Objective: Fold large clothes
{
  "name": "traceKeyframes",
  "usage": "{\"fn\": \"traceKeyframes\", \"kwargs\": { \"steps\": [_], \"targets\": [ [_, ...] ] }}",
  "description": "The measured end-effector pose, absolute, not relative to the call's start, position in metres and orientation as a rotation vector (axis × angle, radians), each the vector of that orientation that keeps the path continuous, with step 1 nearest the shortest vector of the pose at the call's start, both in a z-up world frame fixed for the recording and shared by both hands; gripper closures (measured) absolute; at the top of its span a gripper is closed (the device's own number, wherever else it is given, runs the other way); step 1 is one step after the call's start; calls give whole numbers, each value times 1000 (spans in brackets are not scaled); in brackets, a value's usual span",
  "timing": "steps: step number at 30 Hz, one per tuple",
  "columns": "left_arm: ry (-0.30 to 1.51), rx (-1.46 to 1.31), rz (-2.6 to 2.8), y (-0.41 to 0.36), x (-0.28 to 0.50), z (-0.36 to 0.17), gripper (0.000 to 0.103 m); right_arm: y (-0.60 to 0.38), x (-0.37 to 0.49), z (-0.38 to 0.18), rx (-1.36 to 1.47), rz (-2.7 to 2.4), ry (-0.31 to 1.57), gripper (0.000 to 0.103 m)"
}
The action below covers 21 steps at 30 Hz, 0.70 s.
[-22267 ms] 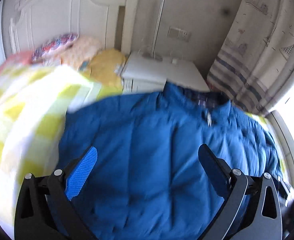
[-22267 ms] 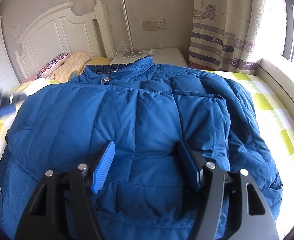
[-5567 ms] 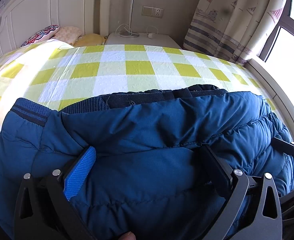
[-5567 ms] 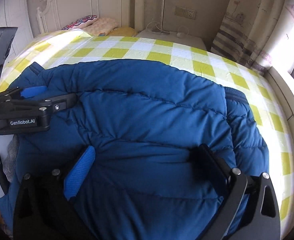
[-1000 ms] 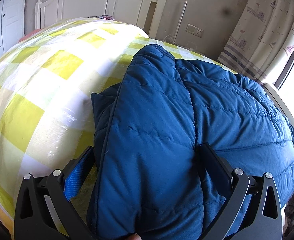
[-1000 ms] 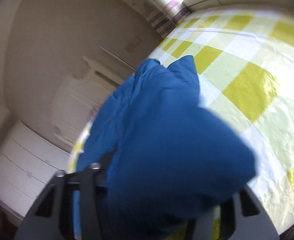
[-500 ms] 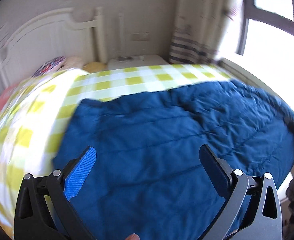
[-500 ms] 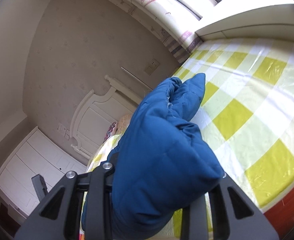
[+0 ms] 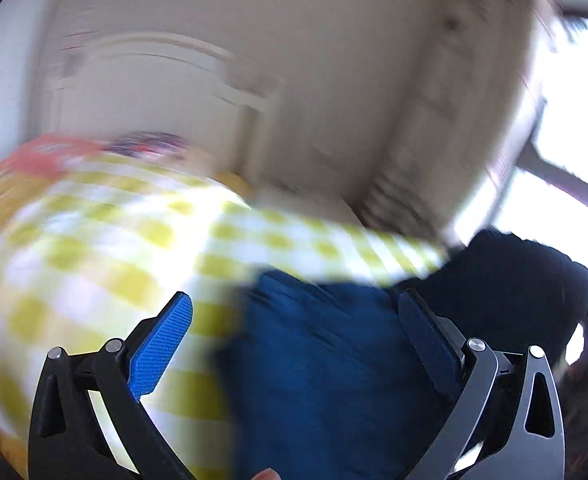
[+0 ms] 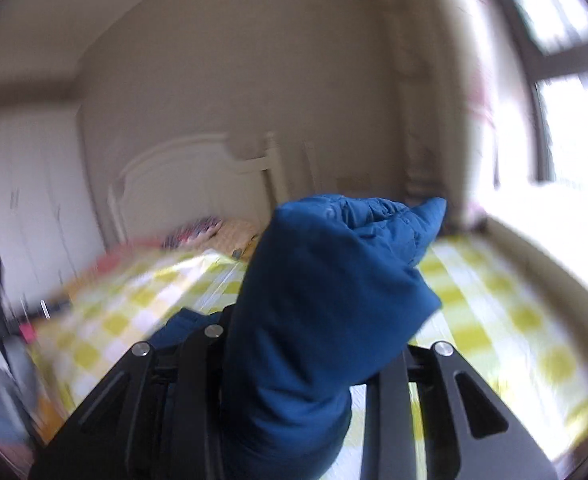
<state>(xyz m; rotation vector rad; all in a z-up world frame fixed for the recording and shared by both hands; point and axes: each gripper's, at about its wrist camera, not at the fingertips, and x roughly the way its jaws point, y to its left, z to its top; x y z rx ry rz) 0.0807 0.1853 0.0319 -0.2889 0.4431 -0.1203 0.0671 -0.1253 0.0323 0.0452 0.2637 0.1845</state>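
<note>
The blue padded jacket lies on the yellow-and-white checked bed, low and right in the blurred left wrist view. My left gripper is open above it, with its blue-padded fingers wide apart and holding nothing. In the right wrist view my right gripper is shut on a thick bunch of the jacket, lifted above the bed. The bunch hides the fingertips.
A white headboard and pillows stand at the bed's far end. A bright window and a sill run along the right side. A dark shape sits at the right of the left wrist view.
Both views have swung fast and are blurred. The right gripper has turned with the jacket bunch still clamped. The left gripper stays open, and the jacket now fills less of its view.
</note>
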Motion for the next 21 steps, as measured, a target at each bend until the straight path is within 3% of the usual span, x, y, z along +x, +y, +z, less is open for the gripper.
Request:
{"fn": "traceKeyframes", "kwargs": {
  "steps": [5,8,10,14,21],
  "targets": [
    [420,-321,16,256,52,33,4,56,91,-1,-499,294,312,71],
    [461,-310,30,266,44,20,4,159,90,-96,-919,395,408,68],
    [495,-289,23,263,42,16,4,192,77,-145,-1148,315,302,66],
    [545,-174,-66,238,56,16,4,189,85,-144,-1123,334,328,66],
    [641,67,-391,126,140,50,4,201,63,-153,-1170,308,259,66]
  ]
}}
